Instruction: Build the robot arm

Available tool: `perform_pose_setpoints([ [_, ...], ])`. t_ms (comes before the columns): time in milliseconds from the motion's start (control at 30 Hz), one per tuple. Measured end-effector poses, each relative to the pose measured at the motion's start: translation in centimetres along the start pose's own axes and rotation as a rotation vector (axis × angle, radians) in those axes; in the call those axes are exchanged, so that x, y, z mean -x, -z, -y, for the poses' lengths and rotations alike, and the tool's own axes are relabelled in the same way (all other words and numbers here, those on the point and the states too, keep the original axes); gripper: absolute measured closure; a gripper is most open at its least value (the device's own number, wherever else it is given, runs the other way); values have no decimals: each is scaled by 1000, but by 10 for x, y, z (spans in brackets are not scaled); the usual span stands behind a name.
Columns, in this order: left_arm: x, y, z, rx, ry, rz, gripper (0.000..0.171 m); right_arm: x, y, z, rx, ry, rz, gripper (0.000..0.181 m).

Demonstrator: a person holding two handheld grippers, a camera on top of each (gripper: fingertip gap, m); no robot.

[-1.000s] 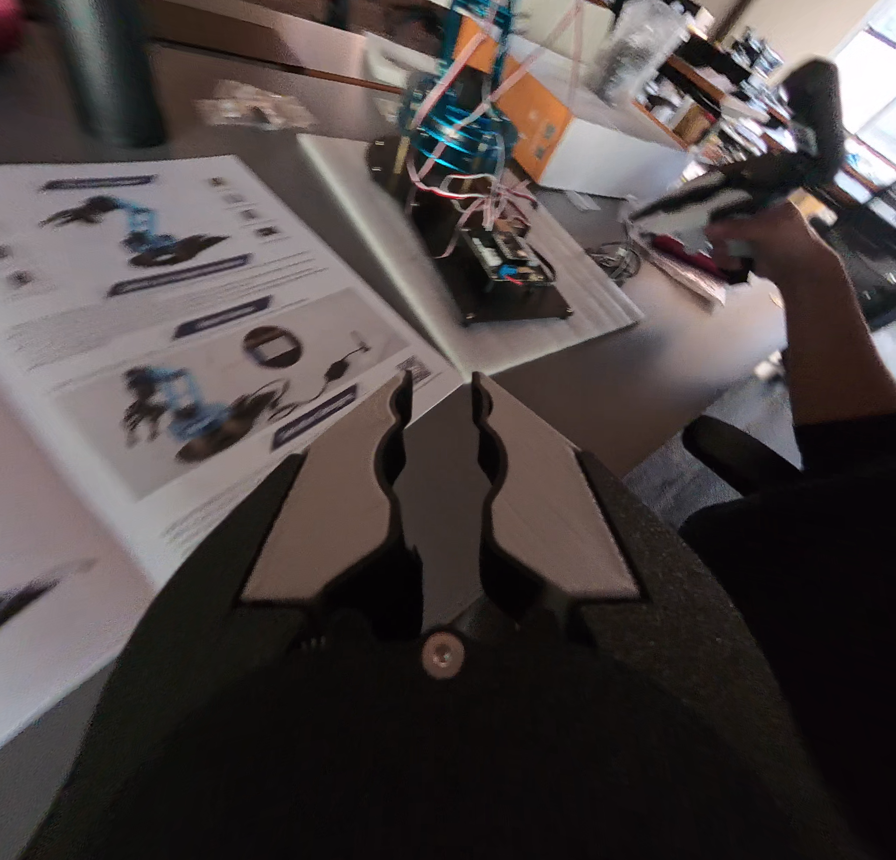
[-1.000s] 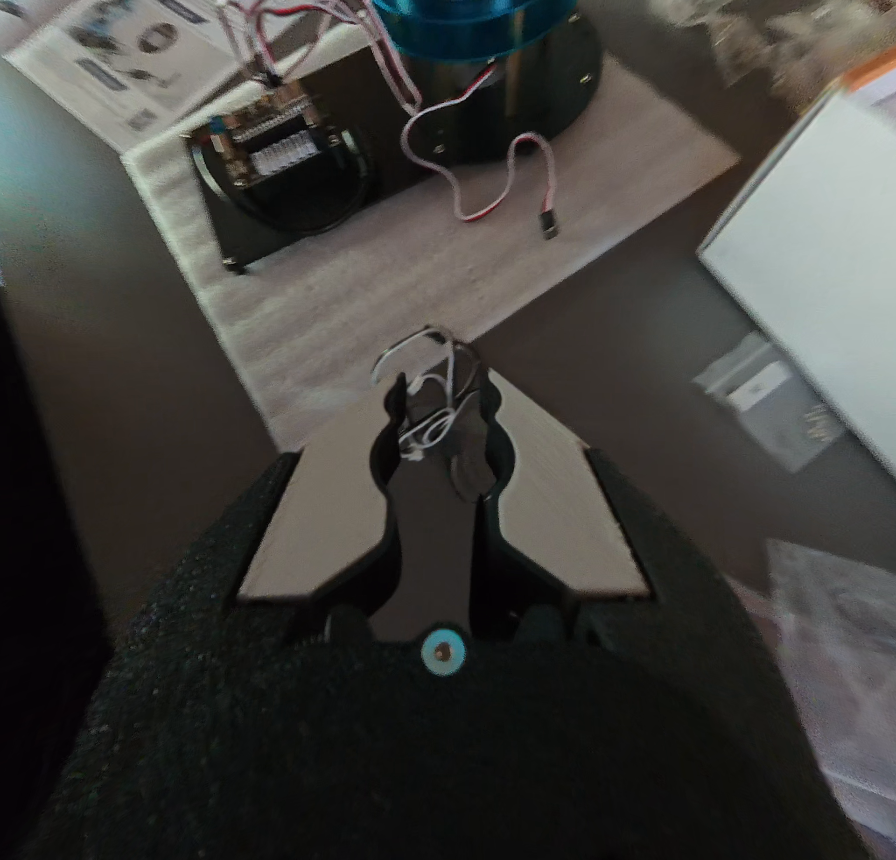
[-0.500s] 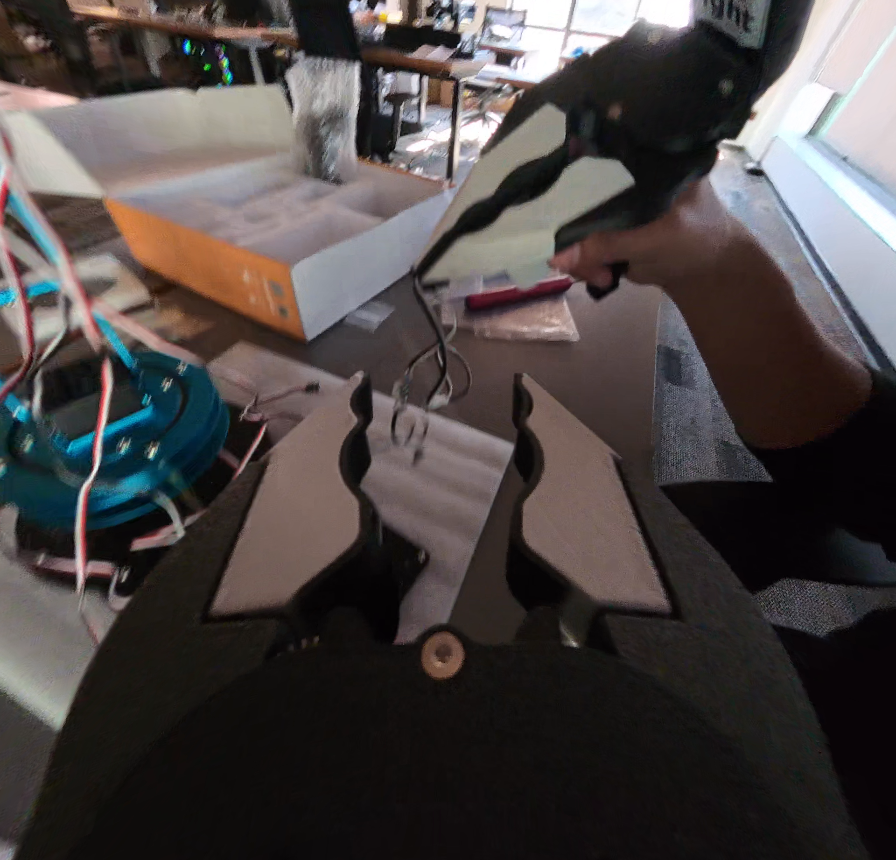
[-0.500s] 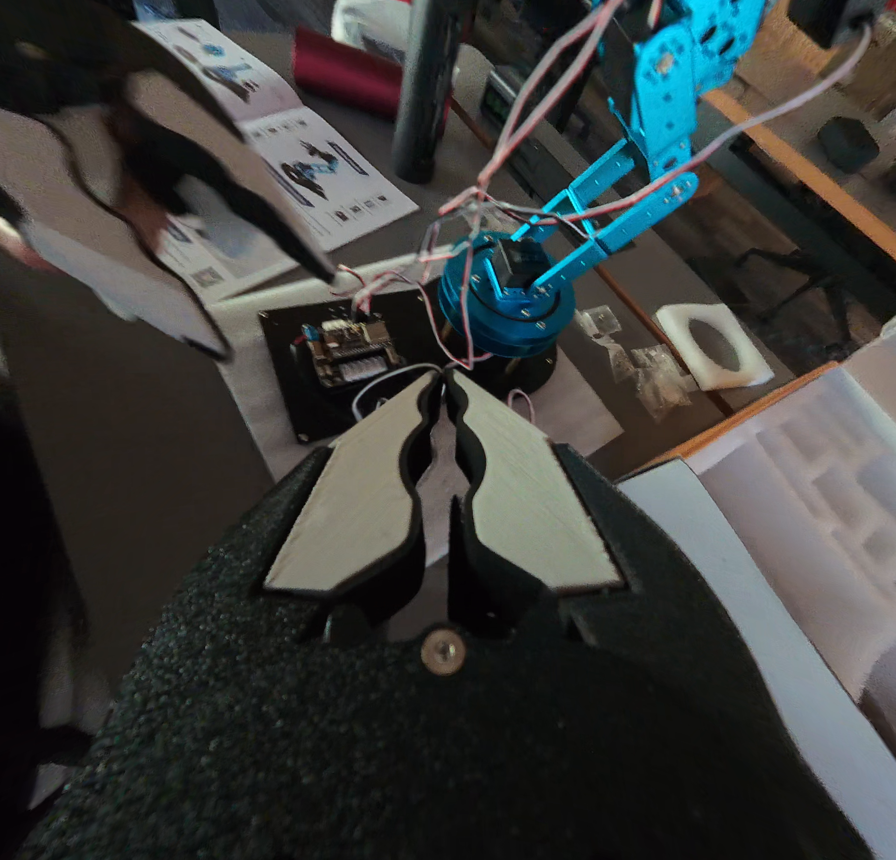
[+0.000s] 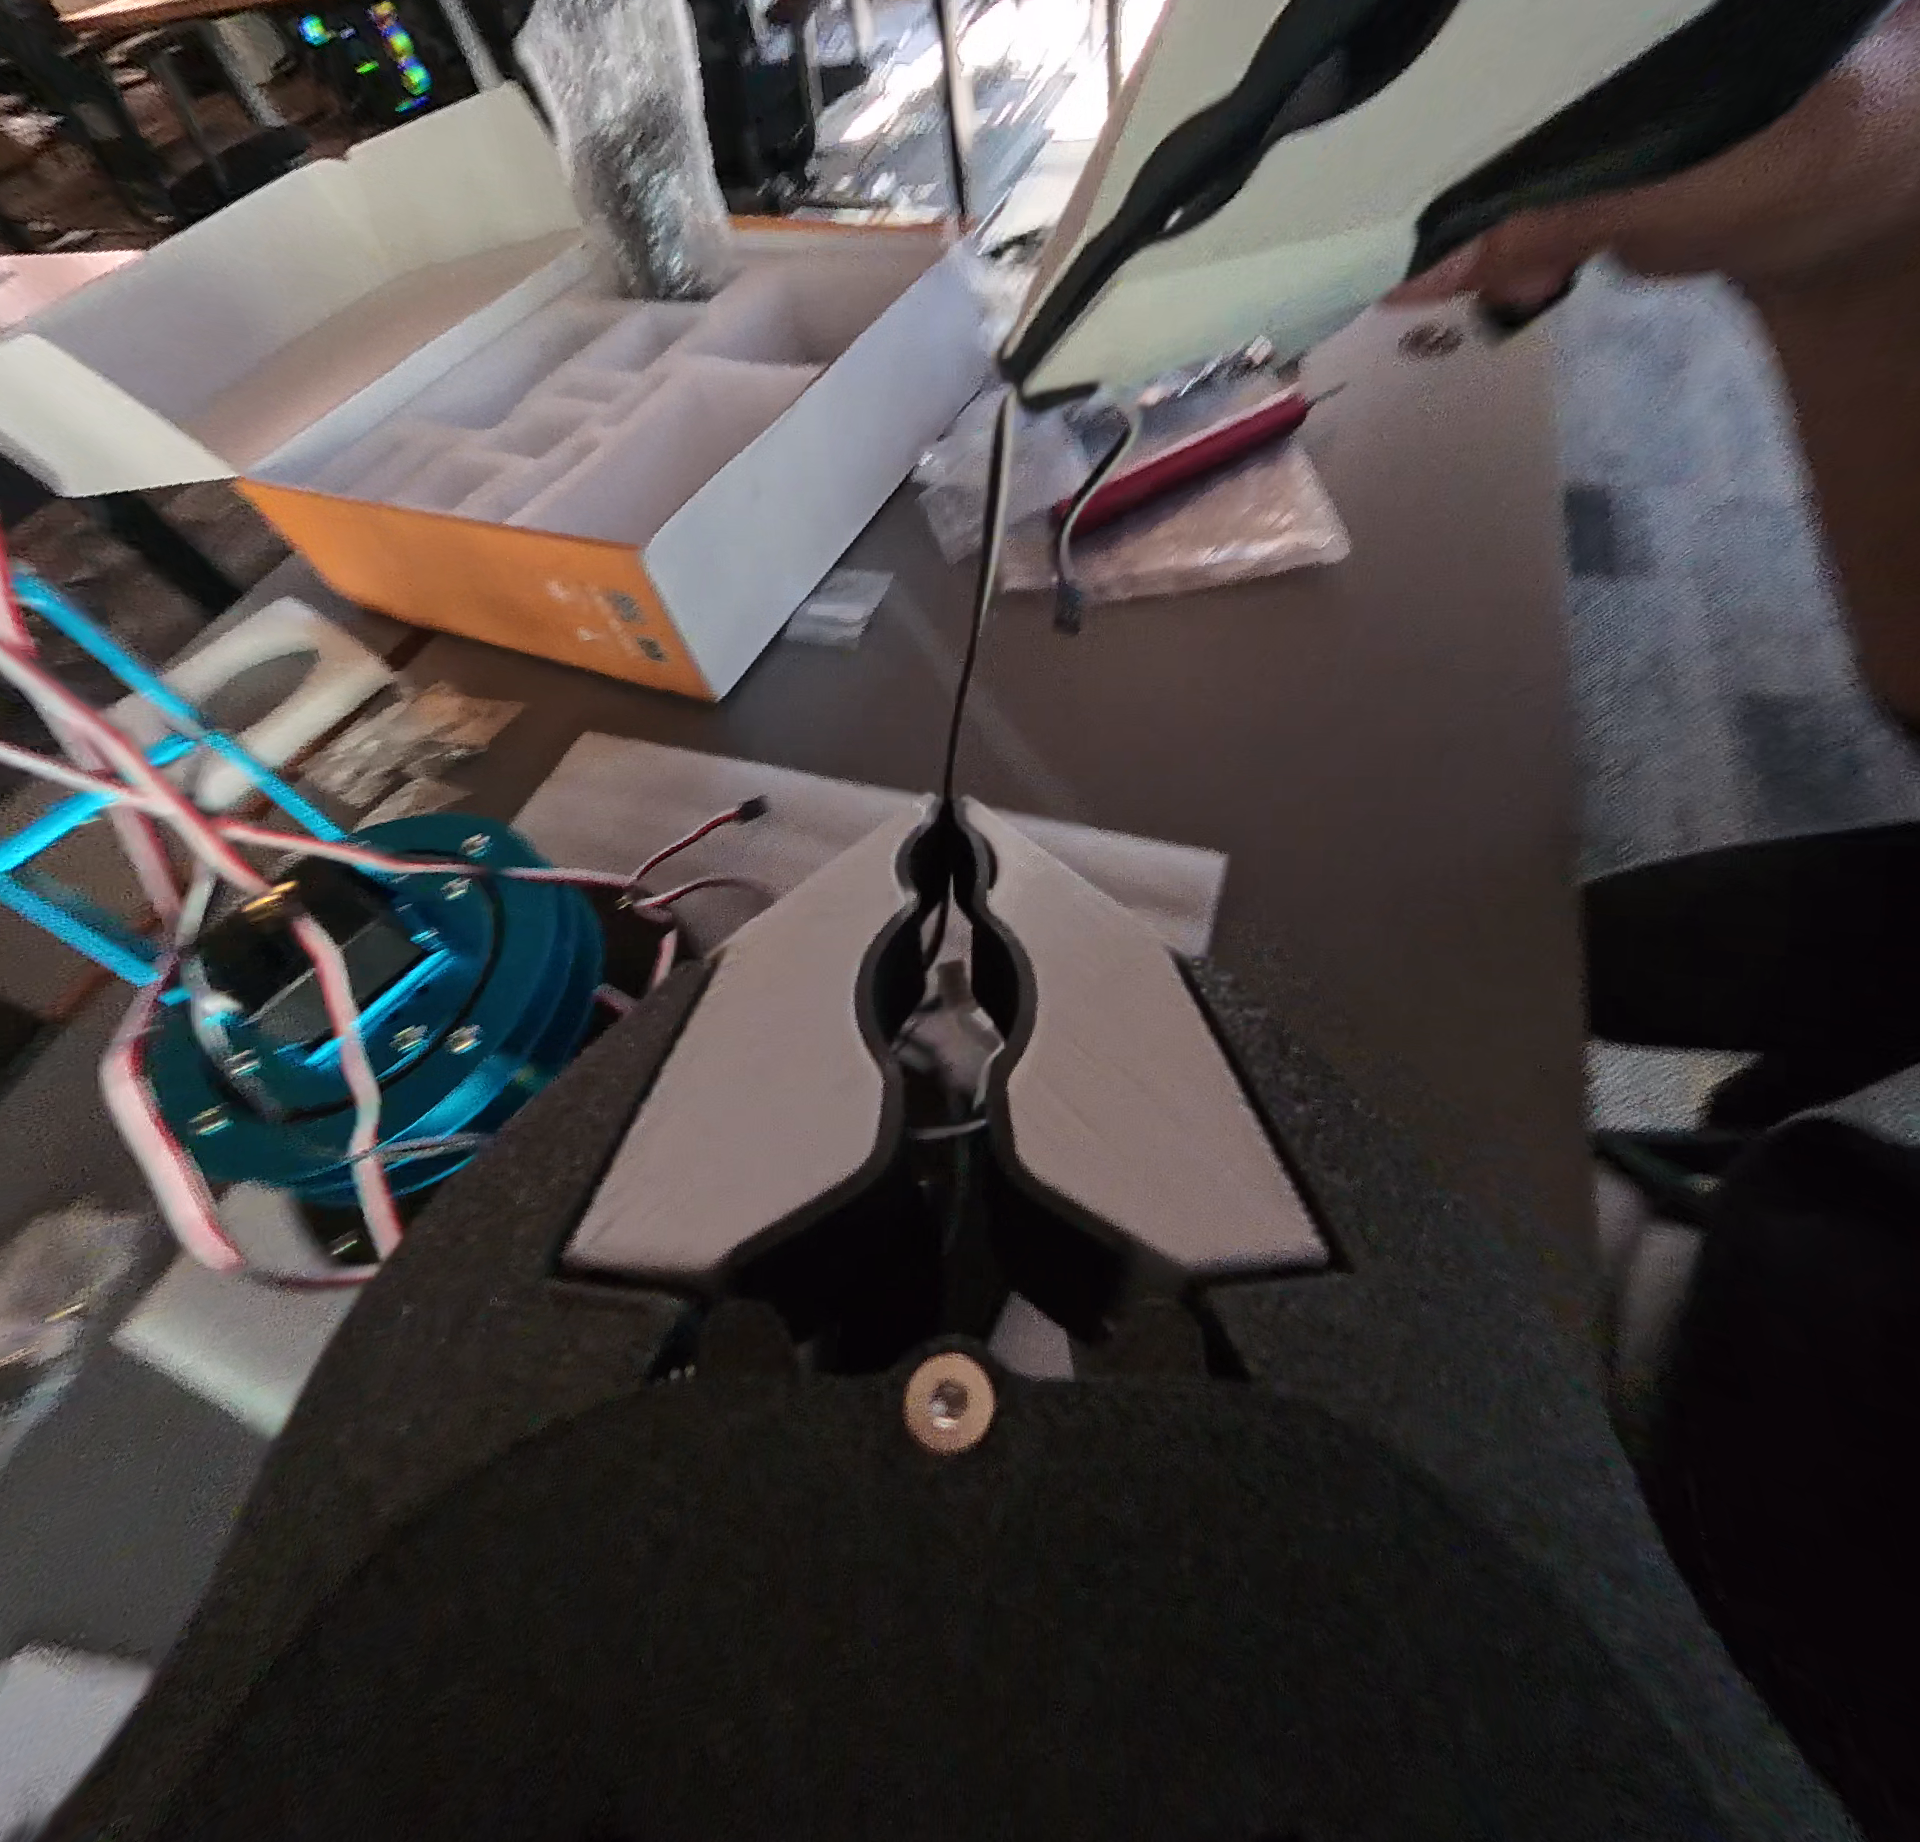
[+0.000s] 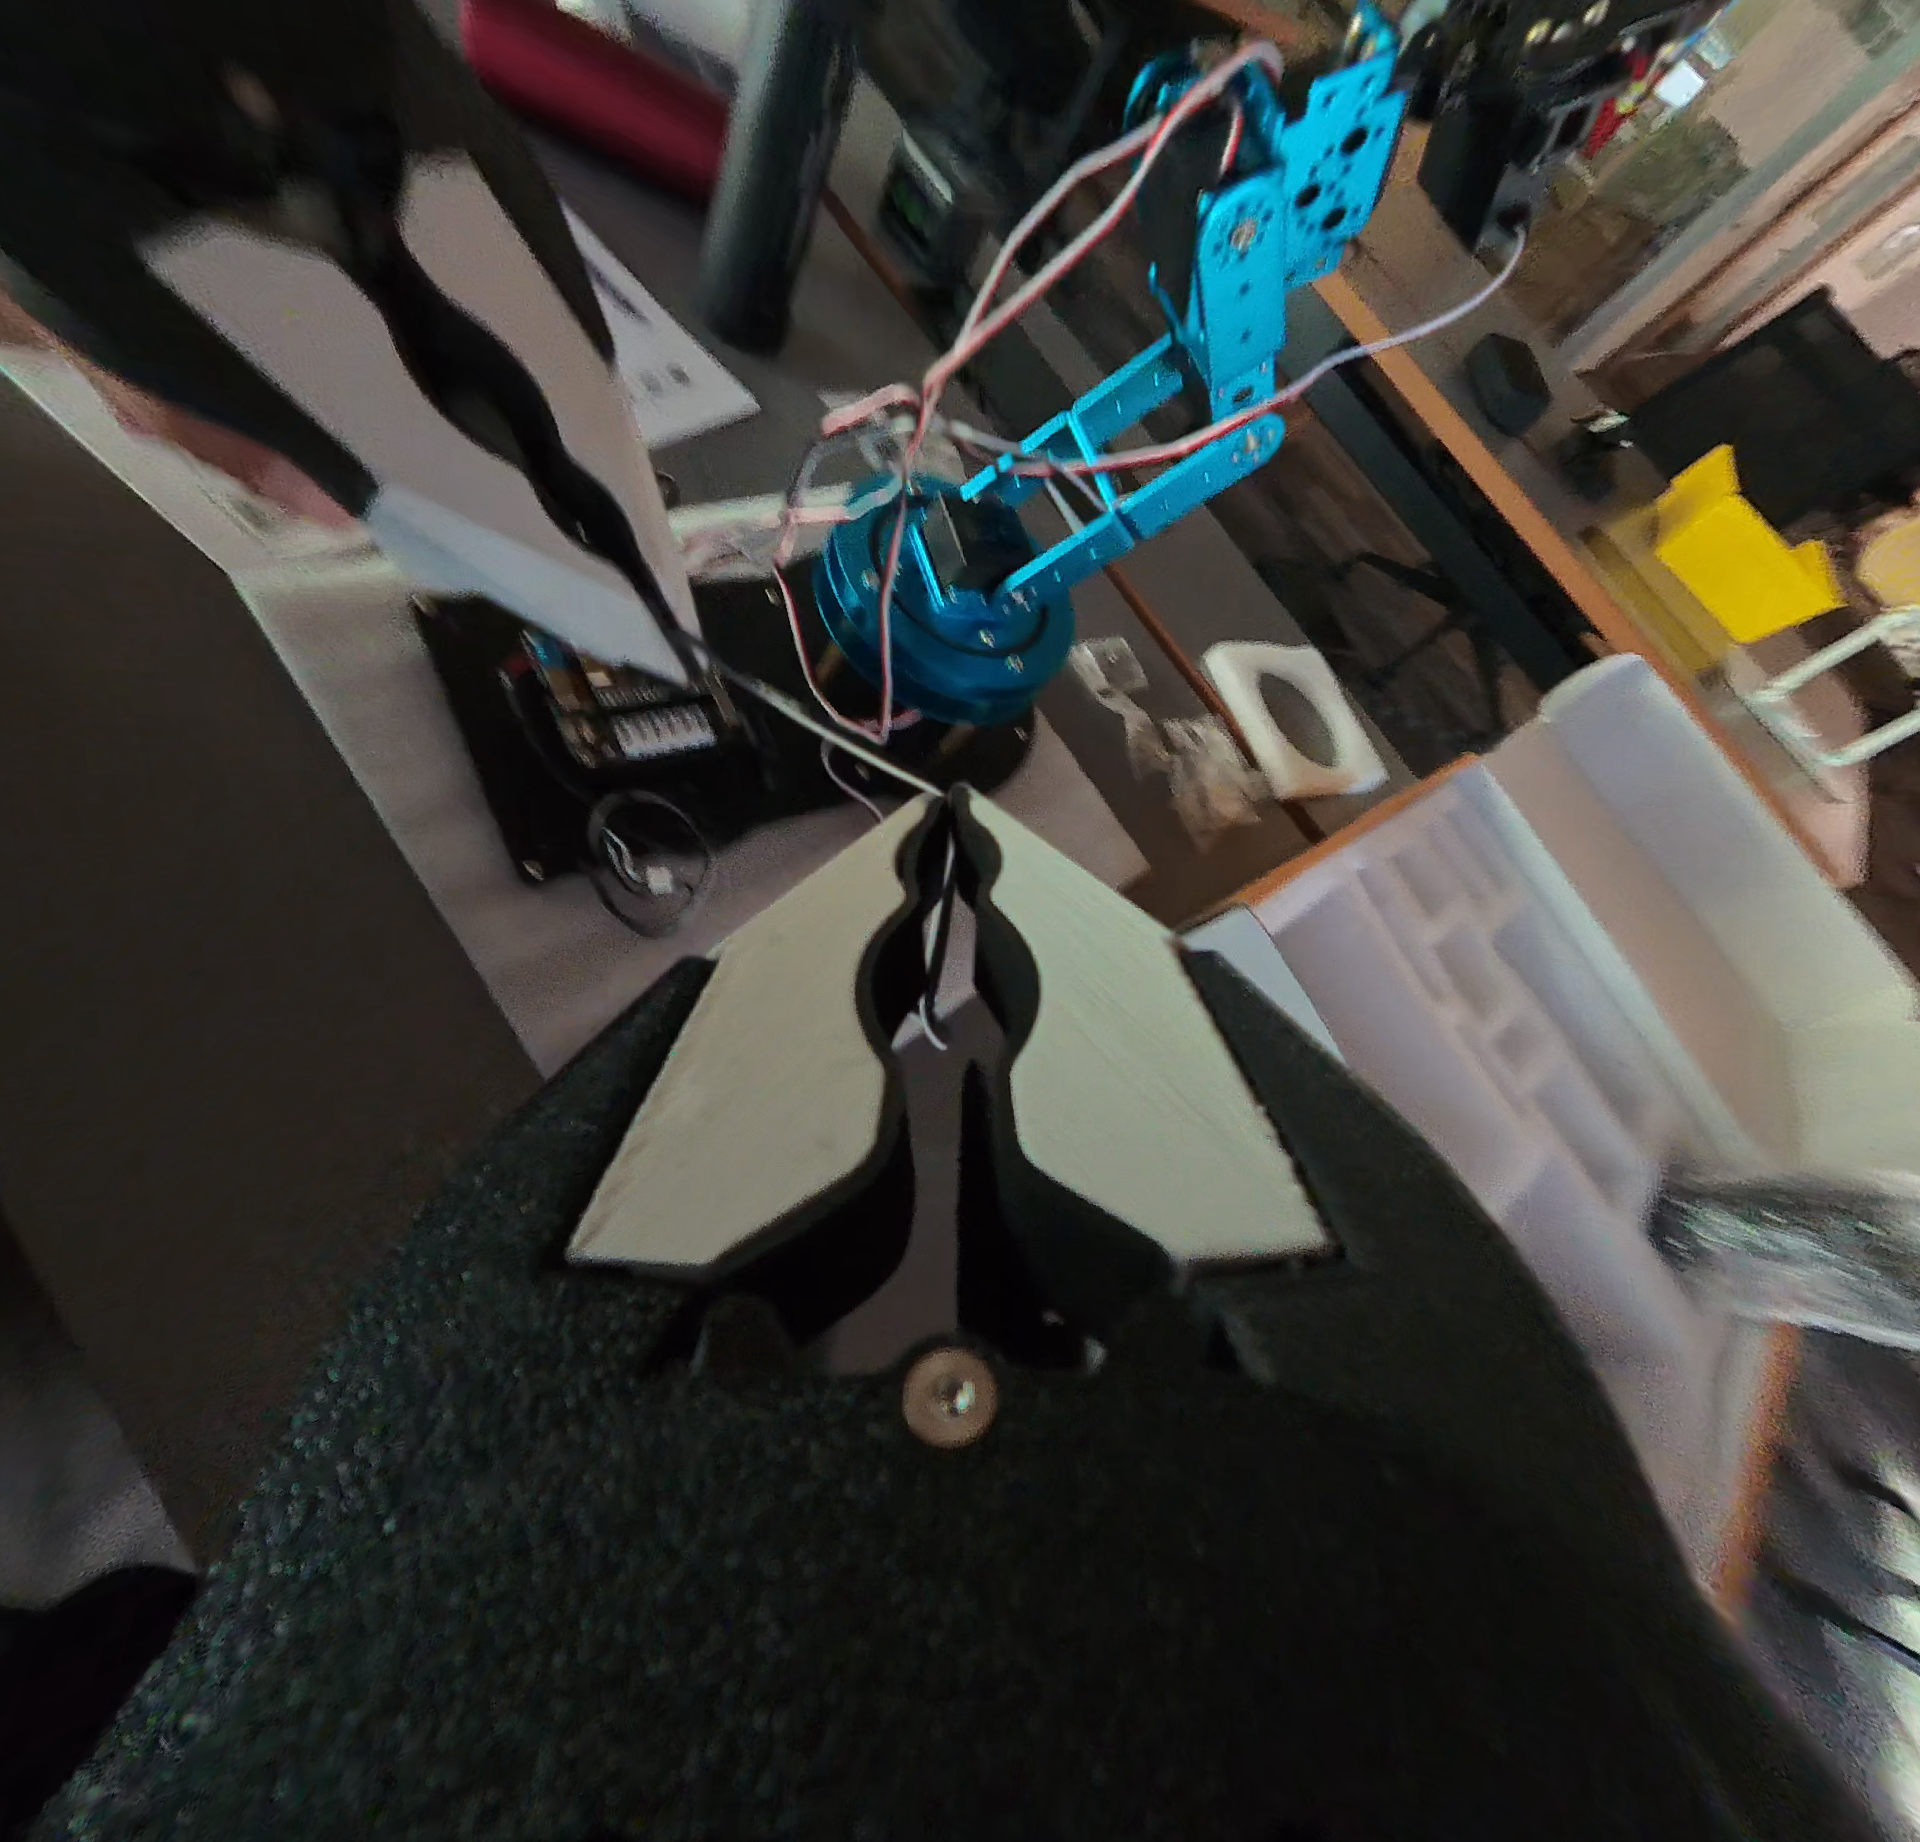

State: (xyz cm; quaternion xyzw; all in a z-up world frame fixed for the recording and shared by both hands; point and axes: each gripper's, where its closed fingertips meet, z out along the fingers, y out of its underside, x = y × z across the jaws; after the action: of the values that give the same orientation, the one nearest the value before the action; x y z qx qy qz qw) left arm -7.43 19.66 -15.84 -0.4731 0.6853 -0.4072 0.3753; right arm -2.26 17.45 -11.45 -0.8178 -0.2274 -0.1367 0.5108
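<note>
Left wrist view: left tool (image 5: pixel 948 818) pinching thin wire (image 5: pixel 971 639), pulled taut to right tool (image 5: pixel 1023 384), also pinching it, above bare counter (image 5: pixel 1351 774); blue arm kit (image 5: pixel 343 1023) near left.

We see a thin black-and-white wire (image 5: pixel 971 597) stretched taut between both grippers. The left gripper (image 5: pixel 948 818) pinches one end with its tips closed; the wire runs from there toward 12 o'clock up to the right gripper (image 5: pixel 1023 379), which is also closed on it. A short loose end (image 5: pixel 1091 504) with a dark plug hangs below the right gripper.
</note>
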Motion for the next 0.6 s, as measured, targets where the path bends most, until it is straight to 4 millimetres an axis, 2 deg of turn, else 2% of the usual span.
perform_pose_setpoints([
  [100,10,11,-9,56,-114,83,171,4,-7,-20,105,56,-6,181],
  [200,11,30,-17,78,-132,108,171,32,-17,-32,104,-10,191,181],
  [233,14,39,-23,97,-147,142,171,52,-17,-31,79,-35,318,181],
  [267,19,50,-31,115,-159,183,171,69,-14,-25,19,-75,445,181],
  [333,24,81,-41,108,-119,206,171,69,-15,-15,-150,-147,519,181],
  [367,24,99,-44,84,-80,195,171,64,-20,-18,-197,-208,540,177],
  [400,24,118,-46,58,-47,189,171,63,-32,-30,-161,-265,557,167],
  [467,28,151,-51,28,17,206,171,85,-61,-62,-14,-283,635,146],
  [567,27,182,-58,-12,93,196,171,118,-97,-75,44,-198,671,142],
  [600,26,188,-59,-28,120,183,171,122,-109,-82,82,-152,636,144],
])
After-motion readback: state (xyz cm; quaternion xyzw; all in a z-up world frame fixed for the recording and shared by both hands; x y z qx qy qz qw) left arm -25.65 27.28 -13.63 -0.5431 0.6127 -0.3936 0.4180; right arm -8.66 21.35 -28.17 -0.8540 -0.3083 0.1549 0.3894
